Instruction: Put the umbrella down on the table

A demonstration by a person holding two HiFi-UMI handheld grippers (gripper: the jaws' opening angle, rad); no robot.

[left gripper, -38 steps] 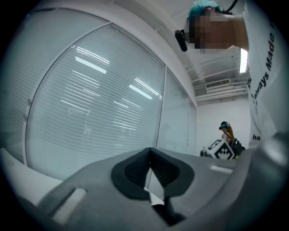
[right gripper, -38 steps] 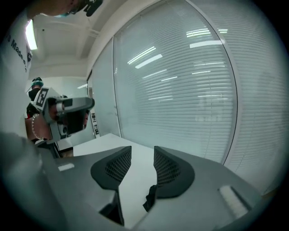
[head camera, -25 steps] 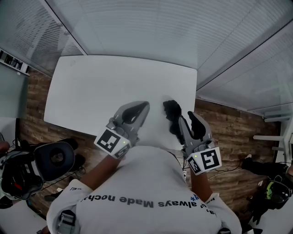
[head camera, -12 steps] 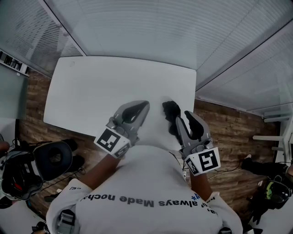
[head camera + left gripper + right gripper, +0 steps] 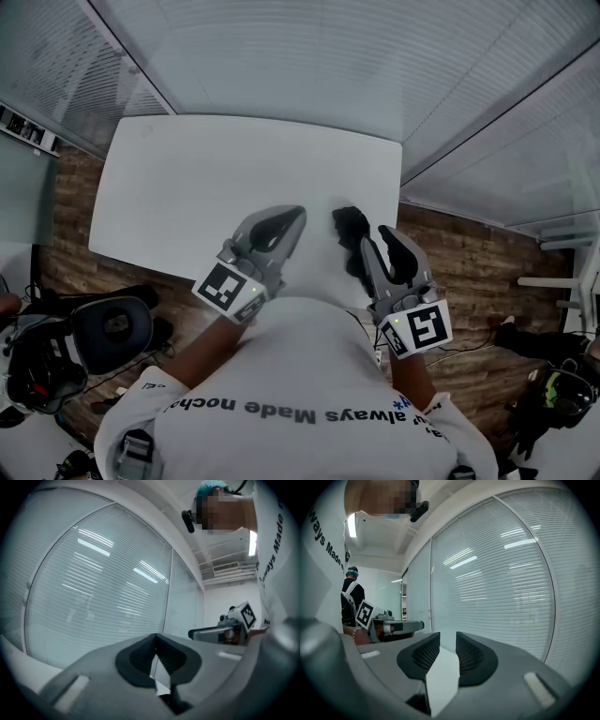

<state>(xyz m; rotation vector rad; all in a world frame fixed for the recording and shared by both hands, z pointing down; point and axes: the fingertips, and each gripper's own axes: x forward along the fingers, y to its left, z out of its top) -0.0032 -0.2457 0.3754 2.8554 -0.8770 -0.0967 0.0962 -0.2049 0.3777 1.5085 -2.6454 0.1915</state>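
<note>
Two hand-held grippers are mine, and both are squeezed closed on nothing. The left hand-held gripper has its tips touching. The right hand-held gripper has its jaws pulled in with only a thin slit left, and through the slit I see just the white bench.

The black umbrella lies folded on the bench. My right hand-held gripper is just beside the umbrella, and my left one is near its other side. I cannot tell if the right one is touching it. The bench edge closest to me is near the umbrella too.

So I think the job is about done, but it could still go wrong. If I pull my right hand-held gripper back and its side rubs the umbrella, the umbrella could roll or slide. With the edge so near, it could drop off onto the floor. Swinging either hand-held gripper toward the umbrella could push it the same way.
</note>
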